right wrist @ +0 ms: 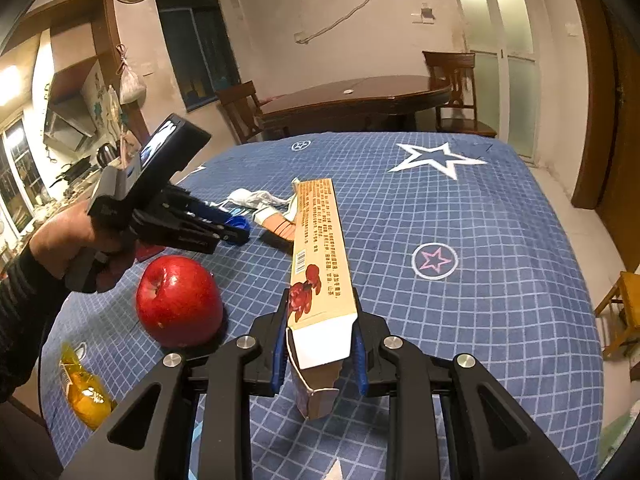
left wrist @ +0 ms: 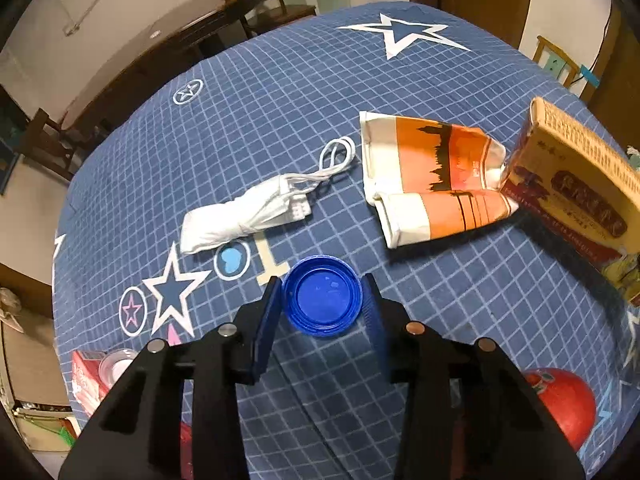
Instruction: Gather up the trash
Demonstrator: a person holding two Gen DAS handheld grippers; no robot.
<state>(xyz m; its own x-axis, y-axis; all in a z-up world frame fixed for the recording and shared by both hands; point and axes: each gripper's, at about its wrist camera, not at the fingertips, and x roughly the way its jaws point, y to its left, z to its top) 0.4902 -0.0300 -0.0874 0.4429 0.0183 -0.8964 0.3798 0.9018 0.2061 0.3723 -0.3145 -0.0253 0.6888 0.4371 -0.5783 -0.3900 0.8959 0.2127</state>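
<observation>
A blue bottle cap (left wrist: 322, 295) lies open side up on the blue checked cloth (left wrist: 460, 304), between the fingers of my left gripper (left wrist: 323, 298); the jaws flank it closely, contact unclear. A crumpled white face mask (left wrist: 244, 212) and a flattened orange-and-white paper cup (left wrist: 434, 178) lie beyond it. My right gripper (right wrist: 320, 322) is shut on the near end of a long tan cardboard box (right wrist: 320, 248), which also shows in the left wrist view (left wrist: 580, 188). The left gripper (right wrist: 236, 229) shows in the right wrist view, low over the cap (right wrist: 237, 224).
A red apple (right wrist: 179, 299) sits left of the box, also at the left view's lower right (left wrist: 564, 404). A yellow packet (right wrist: 82, 388) lies near the cloth's near-left edge. A red-and-white carton (left wrist: 86, 380) lies at lower left. A wooden table (right wrist: 356, 98) and chairs stand behind.
</observation>
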